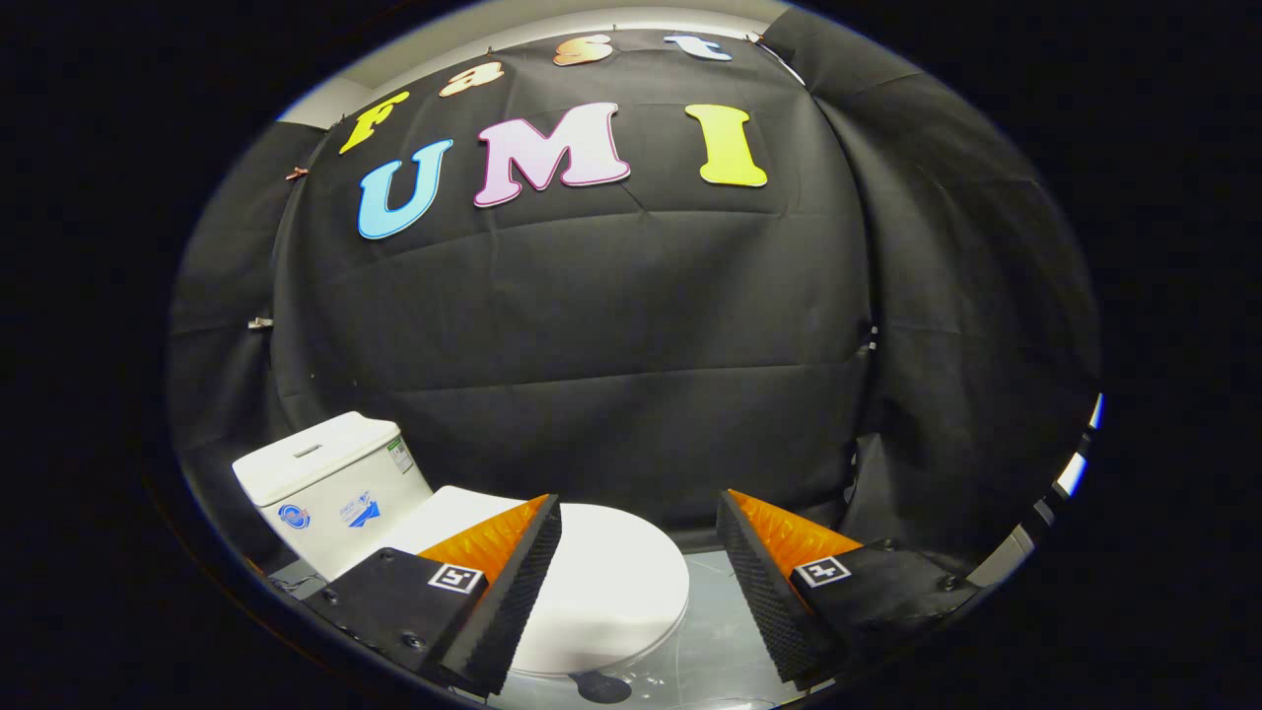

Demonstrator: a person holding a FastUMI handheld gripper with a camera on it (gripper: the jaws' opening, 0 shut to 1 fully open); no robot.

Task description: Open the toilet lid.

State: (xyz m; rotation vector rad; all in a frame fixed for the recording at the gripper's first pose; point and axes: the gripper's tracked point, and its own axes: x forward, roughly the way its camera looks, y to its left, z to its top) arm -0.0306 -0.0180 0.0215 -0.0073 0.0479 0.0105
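Jaws released, wide apart — closed white toilet lid below between them, untouched.

White toilet on a pale, glossy floor

The pale grey, shiny floor carries a white ceramic toilet, lid down, boxy tank behind it; a small dark round disc lies on the floor just before the bowl.
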